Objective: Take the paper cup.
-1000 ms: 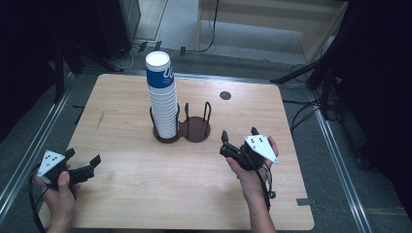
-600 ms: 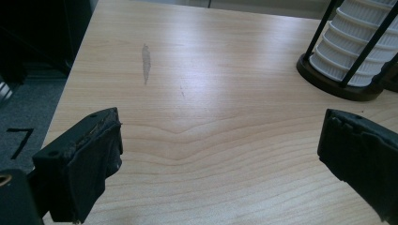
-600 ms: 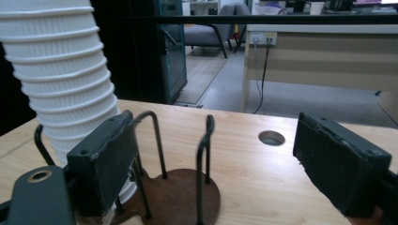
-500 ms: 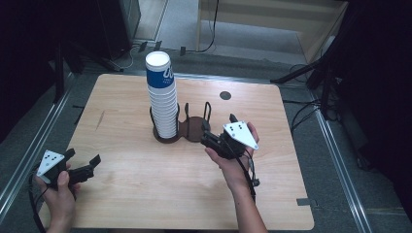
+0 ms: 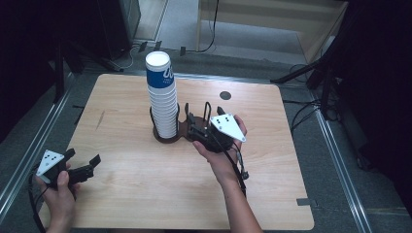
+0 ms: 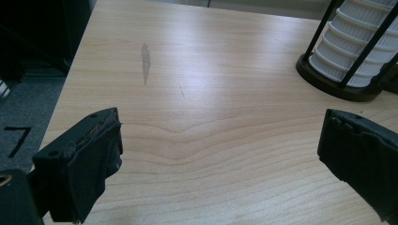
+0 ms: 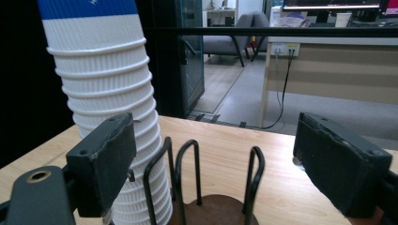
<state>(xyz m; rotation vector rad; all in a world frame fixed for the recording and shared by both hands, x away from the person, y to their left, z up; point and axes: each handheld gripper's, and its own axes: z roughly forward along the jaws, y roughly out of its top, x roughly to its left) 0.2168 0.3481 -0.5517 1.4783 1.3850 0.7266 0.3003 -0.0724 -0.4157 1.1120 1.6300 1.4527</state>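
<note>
The stack of paper cups (image 5: pixel 163 104) is standing upright in the left ring of a dark 2-ring wire holder (image 5: pixel 180 130), which is sitting near the middle of the surface (image 5: pixel 272 194), a little toward its far edge; the right ring (image 7: pixel 213 187) is holding no cup. The right claw (image 5: pixel 193 127) is hovering at that holder with its jaws spread wide and gripping nothing, the stack's ribbed wall lying just beside the left jaw in the right gripper view. To do this reach well, the person should probably be swinging the claw leftward until both jaws straddle 1 cup's ribbed wall above the wire uprights, closing gently so the paper is not crushing, then lifting straight up so the holder is not tipping. The left claw (image 5: pixel 81 167) is resting released near the surface's near left corner, well apart from the cups. The top cup is showing a blue band with white lettering, too blurred to read.
</note>
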